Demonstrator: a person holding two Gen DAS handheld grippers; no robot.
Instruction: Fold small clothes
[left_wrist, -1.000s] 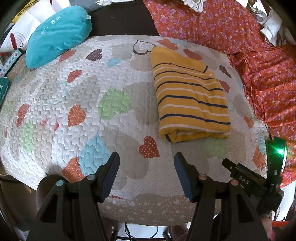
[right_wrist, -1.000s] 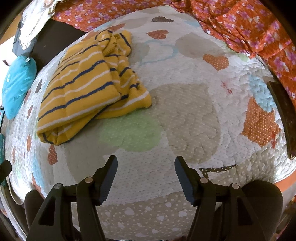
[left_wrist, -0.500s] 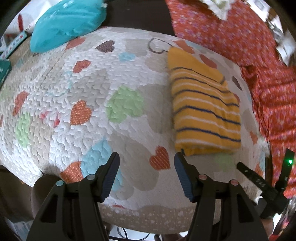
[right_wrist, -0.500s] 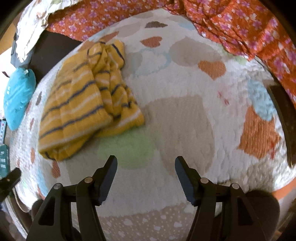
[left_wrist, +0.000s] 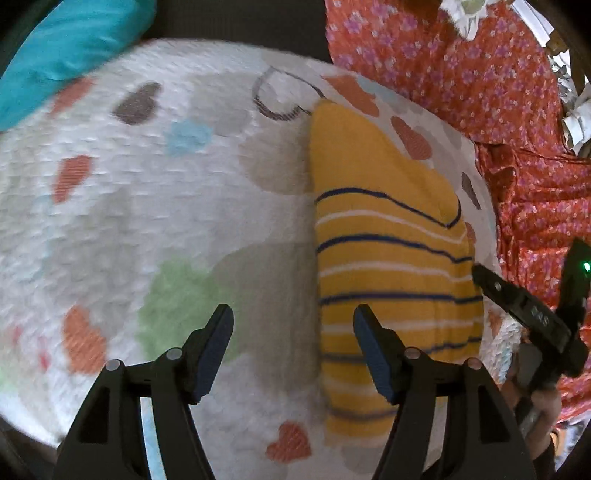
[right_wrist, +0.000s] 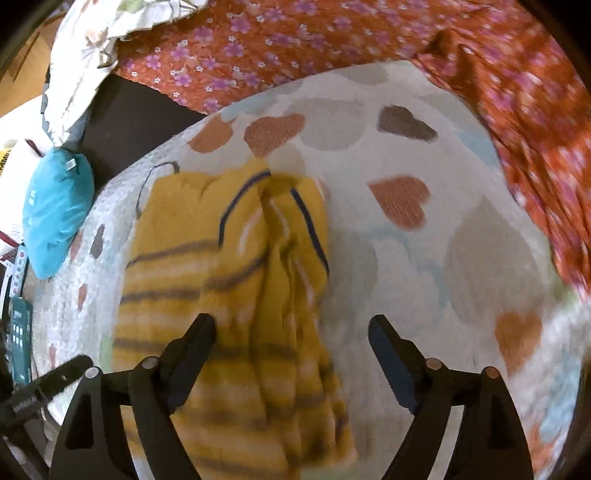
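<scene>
A folded yellow garment (left_wrist: 391, 258) with navy and white stripes lies on a white quilt with heart patches (left_wrist: 147, 206). My left gripper (left_wrist: 293, 325) is open and empty, low over the quilt, its right finger over the garment's left edge. My right gripper (right_wrist: 291, 332) is open and empty, directly above the garment (right_wrist: 236, 280), whose right side is bunched in folds. The right gripper also shows at the right edge of the left wrist view (left_wrist: 524, 314). The left gripper's tip shows at the lower left of the right wrist view (right_wrist: 40, 387).
A teal pillow (left_wrist: 62, 48) lies beyond the quilt at the far left, also in the right wrist view (right_wrist: 55, 214). Red floral fabric (left_wrist: 498, 122) is heaped along the quilt's far and right sides. A teal box (right_wrist: 20, 328) lies at the left edge.
Both grippers have moved forward and closer to the garment. The left one now reaches its left edge and the right one hangs over it. Both stay open.
</scene>
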